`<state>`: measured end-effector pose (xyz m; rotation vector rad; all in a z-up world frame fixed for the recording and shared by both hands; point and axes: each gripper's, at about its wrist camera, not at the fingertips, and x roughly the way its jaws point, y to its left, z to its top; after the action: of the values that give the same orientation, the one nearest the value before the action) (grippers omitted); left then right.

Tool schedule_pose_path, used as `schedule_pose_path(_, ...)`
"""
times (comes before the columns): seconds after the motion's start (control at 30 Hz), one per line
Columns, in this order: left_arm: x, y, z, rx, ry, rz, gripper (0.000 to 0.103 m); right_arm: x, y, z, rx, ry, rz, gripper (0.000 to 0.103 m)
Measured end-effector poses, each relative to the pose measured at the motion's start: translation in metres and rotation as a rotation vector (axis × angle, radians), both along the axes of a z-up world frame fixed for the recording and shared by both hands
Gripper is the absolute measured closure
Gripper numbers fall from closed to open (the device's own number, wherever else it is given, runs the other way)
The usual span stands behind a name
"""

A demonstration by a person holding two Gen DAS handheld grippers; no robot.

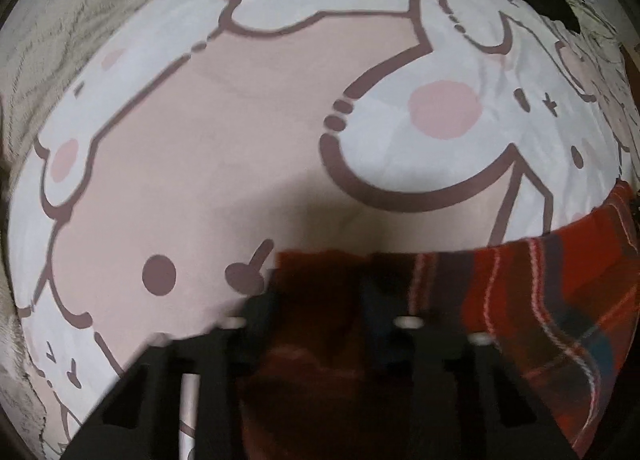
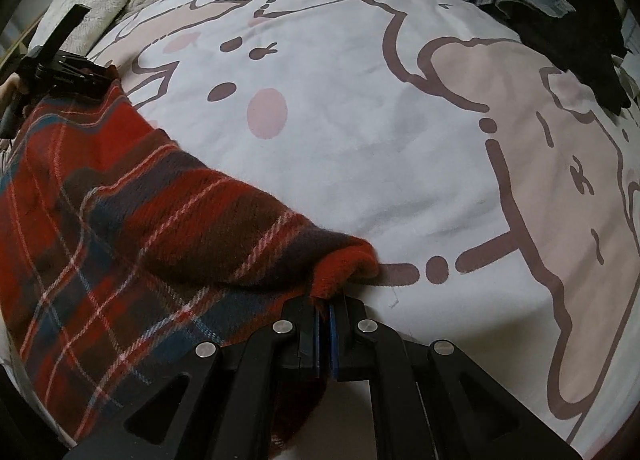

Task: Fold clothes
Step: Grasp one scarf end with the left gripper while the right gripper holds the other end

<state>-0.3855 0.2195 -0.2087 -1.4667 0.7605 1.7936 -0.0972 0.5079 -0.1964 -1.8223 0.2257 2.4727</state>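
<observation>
My right gripper (image 2: 326,312) points down and its jaws are pinched tight on a corner of the plaid cloth (image 2: 132,227). My left gripper (image 1: 320,296) also points down, and its jaws are squeezed together on the far edge of the same cloth, though that view is blurry. In the right camera I can see the left gripper far off with a bit of my hand (image 2: 9,89) behind it.

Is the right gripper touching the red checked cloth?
Touching. In the right wrist view, the right gripper has its jaws shut on a corner of the red checked cloth.
</observation>
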Motion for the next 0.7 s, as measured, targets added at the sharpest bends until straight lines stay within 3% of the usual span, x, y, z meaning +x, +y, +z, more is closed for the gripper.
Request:
schedule_pose_path(0.2, 0.031, -0.009, 0.043, 0.089, 0.183, 0.060, 0.097, 0.003, -0.003, 0.006, 0.024, 0.025, 0.007, 0.099)
schedule_pose_path(0.33, 0.045, -0.041, 0.097, 0.210, 0.347, 0.220, 0.097, 0.004, -0.016, 0.026, 0.146, 0.081, 0.056, 0.099)
schedule_pose_path(0.5, 0.081, -0.104, 0.178, 0.371, 0.545, 0.430, 0.097, 0.007, -0.036, 0.083, 0.292, 0.235, 0.086, 0.099)
schedule_pose_path(0.6, 0.138, -0.158, 0.226, 0.443, 0.642, 0.508, 0.097, 0.015, -0.054, 0.129, 0.330, 0.356, 0.114, 0.099)
schedule_pose_path(0.7, 0.196, -0.218, 0.245, 0.471, 0.669, 0.583, 0.097, 0.028, -0.083, 0.171, 0.329, 0.459, 0.175, 0.099)
